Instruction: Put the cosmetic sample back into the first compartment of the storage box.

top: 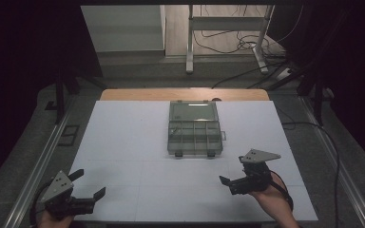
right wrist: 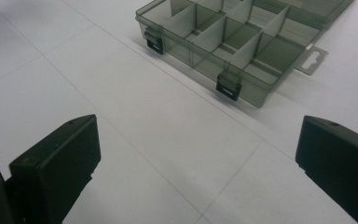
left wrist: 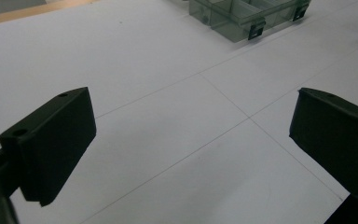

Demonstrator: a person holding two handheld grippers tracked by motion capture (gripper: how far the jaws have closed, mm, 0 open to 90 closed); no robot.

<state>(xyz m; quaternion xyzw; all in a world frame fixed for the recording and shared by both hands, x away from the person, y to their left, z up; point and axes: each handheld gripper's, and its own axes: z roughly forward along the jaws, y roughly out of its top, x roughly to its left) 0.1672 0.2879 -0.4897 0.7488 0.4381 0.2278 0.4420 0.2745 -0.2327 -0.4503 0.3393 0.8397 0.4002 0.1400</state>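
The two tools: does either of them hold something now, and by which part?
Nothing is held. The left tool and the right tool are both open above the white table, apart from the organizer box.

I see white table (top: pixel 123 142), thin seams crossing its top, wooden strip (top: pixel 138 94) along far edge. Beyond far edge: metal desk legs (top: pixel 189 42), tangled cables (top: pixel 247 45) on floor. Cable (top: pixel 335 156) trails past right edge.

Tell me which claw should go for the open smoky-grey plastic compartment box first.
Right. The right claw sits open, nearer the smoky-grey transparent plastic compartment box, whose black latches face it in the right gripper view. The left claw, also open, waits at the white table's near left corner, farther off.
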